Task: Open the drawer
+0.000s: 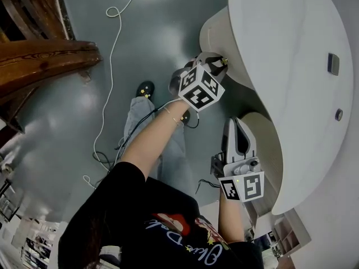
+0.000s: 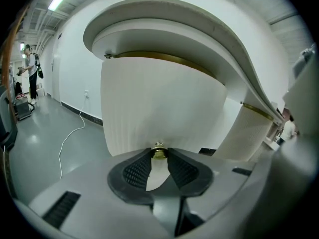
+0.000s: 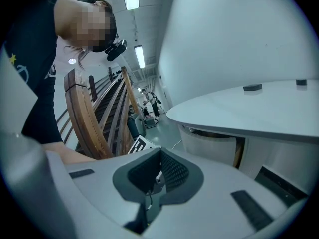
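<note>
Drawer (image 2: pixel 159 103): a curved, ribbed white front under the overhanging desk top (image 2: pixel 199 29), at about 1 o'clock in the head view. Its small brass knob (image 2: pixel 159 152) lies at 12 o'clock from the left gripper (image 2: pixel 159 157), whose jaws are clamped on it by the tips alone. The short knob offers no deeper hold, and the gripper points along the likely pull line. The right gripper (image 3: pixel 160 153) is at 5 o'clock from the left one in the head view. Its jaw tips are together and it holds nothing. It is probably kept near the desk edge, clear of the drawer's path. How far the drawer has come out cannot be judged.
</note>
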`<control>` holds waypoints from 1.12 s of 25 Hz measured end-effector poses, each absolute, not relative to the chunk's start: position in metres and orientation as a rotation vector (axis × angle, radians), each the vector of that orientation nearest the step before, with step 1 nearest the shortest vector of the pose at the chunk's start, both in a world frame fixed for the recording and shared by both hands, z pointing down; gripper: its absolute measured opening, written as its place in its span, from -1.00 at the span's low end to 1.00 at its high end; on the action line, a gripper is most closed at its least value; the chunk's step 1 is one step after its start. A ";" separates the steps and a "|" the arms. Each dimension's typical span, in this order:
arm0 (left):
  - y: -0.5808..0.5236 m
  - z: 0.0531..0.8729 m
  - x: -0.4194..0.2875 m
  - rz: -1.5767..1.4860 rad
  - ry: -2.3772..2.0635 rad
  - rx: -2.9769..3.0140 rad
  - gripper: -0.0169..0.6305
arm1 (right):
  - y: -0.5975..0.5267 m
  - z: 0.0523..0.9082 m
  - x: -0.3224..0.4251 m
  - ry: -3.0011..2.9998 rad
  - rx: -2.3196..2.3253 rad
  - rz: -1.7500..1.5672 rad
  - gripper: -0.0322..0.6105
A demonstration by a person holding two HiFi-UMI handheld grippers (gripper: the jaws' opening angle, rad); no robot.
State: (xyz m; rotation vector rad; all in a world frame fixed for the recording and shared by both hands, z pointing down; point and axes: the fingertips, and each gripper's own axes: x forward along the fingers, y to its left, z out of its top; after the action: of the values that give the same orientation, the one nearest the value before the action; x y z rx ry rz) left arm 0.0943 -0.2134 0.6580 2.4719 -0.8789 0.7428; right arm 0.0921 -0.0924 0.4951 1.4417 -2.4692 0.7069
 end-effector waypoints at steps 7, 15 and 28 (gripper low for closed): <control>-0.203 0.658 0.080 0.749 -0.873 2.464 -0.64 | -0.092 0.491 0.077 -2.486 1.404 0.701 -0.89; -0.192 0.659 0.069 0.760 -0.880 2.462 -0.64 | -0.094 0.488 0.067 -2.504 1.392 0.699 -0.90; -0.180 0.658 0.054 0.771 -0.878 2.452 -0.64 | -0.100 0.485 0.064 -2.499 1.408 0.700 -0.90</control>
State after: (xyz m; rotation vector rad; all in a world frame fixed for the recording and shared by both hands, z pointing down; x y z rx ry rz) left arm 0.0535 -0.1800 0.6585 2.4519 -0.8777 0.7711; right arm 0.0636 -0.1000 0.4850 1.4081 -2.4987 0.6999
